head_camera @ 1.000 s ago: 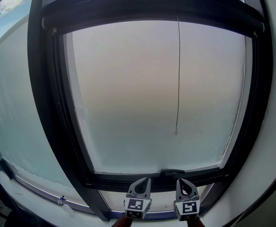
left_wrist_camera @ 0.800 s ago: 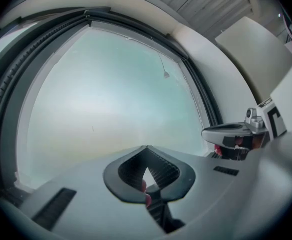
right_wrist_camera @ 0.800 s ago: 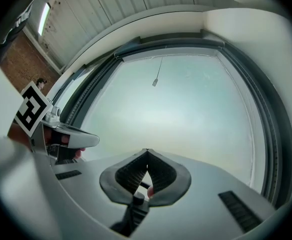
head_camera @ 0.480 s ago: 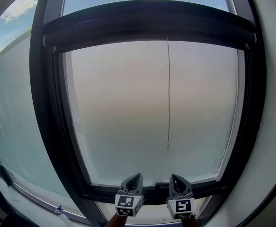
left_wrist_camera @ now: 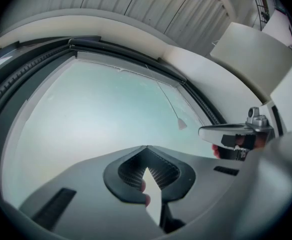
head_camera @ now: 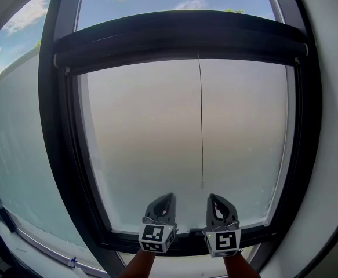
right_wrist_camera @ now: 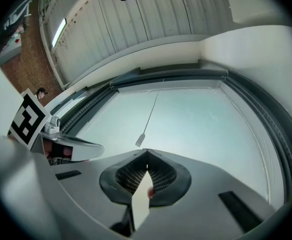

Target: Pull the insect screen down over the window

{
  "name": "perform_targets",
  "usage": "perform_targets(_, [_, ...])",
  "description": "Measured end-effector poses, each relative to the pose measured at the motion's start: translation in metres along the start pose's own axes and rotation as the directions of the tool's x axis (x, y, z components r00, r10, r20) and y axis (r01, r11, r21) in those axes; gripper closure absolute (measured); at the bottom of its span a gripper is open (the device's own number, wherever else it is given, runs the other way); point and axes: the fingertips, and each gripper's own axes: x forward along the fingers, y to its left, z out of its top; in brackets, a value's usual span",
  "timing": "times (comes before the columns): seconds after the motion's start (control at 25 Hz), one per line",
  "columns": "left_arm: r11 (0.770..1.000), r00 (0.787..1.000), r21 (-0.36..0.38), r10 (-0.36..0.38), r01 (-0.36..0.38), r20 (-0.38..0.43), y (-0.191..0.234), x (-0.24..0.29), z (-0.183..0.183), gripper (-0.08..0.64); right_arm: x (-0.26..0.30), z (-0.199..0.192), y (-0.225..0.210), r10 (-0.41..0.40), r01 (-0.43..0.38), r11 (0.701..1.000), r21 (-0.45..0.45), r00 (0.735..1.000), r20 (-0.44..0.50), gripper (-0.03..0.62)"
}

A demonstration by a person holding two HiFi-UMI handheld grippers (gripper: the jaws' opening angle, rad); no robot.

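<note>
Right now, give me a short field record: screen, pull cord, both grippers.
screen housing: dark bar at the window's top; the screen appears not drawn
pull cord: hangs free down the pane
cord end: above the grippers
left gripper: shut, empty, below-left of cord end
right gripper: shut, empty, below-right of cord end
contact: neither touches the cord

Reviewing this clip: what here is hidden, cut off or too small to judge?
Head view: any rolled screen is hidden inside the housing.
All views: the pane is cloudy; nothing behind it shows.
Head view: the end of the cord is too small to tell its shape.
Head view: the left gripper and right gripper cover part of the bottom rail.
</note>
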Motion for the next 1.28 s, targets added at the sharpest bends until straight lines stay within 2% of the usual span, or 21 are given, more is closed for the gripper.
perform_targets(0.2, [1.000, 0.998, 0.011, -0.007, 0.007, 0.067, 0.011, 0.019, 0.037, 0.557, 0.020, 0.036, -0.015, -0.004, 0.008, 0.998, -0.068, 0.998, 0.056, 0.589])
perform_targets(0.32, [0.999, 0.994, 0.043, -0.015, 0.011, 0.104, 0.014, 0.029, 0.060, 0.557, 0.031, 0.053, -0.025, -0.009, 0.017, 0.995, -0.096, 0.997, 0.082, 0.589])
perform_targets(0.44, [0.996, 0.989, 0.091, -0.026, 0.013, 0.144, 0.010, 0.040, 0.086, 0.557, 0.040, 0.065, -0.034, -0.023, 0.031, 0.996, -0.086, 0.996, 0.090, 0.589])
perform_targets(0.52, [0.995, 0.986, 0.098, -0.026, 0.009, 0.166, 0.009, 0.047, 0.103, 0.557, 0.048, 0.074, -0.038, -0.033, 0.038, 0.997, -0.060, 0.995, 0.090, 0.589])
perform_targets(0.68, [0.994, 0.978, 0.111, -0.042, 0.020, 0.205, 0.005, 0.058, 0.131, 0.557, 0.063, 0.088, -0.044, -0.036, 0.045, 0.995, -0.091, 0.994, 0.099, 0.589])
perform_targets(0.84, [0.986, 0.970, 0.166, -0.028, -0.013, 0.242, 0.006, 0.067, 0.157, 0.557, 0.079, 0.108, -0.051, -0.030, 0.044, 0.993, -0.113, 0.992, 0.126, 0.589])
perform_targets(1.0, [0.978, 0.968, 0.204, -0.022, -0.031, 0.249, 0.013, 0.079, 0.181, 0.557, 0.095, 0.131, -0.055, -0.046, 0.058, 0.995, -0.085, 0.988, 0.146, 0.588])
perform_targets(1.12, [0.946, 0.972, 0.318, -0.014, -0.063, 0.234, 0.012, 0.088, 0.198, 0.557, 0.103, 0.147, -0.060, -0.035, 0.072, 0.974, -0.215, 0.985, 0.172, 0.584])
perform_targets(1.2, [0.903, 0.970, 0.416, 0.002, -0.107, 0.243, 0.010, 0.091, 0.209, 0.555, 0.106, 0.158, -0.064, -0.025, 0.083, 0.950, -0.302, 0.981, 0.191, 0.555])
perform_targets(1.28, [0.842, 0.970, 0.520, 0.016, -0.143, 0.241, 0.008, 0.095, 0.217, 0.528, 0.112, 0.162, -0.068, -0.028, 0.089, 0.933, -0.350, 0.984, 0.176, 0.520])
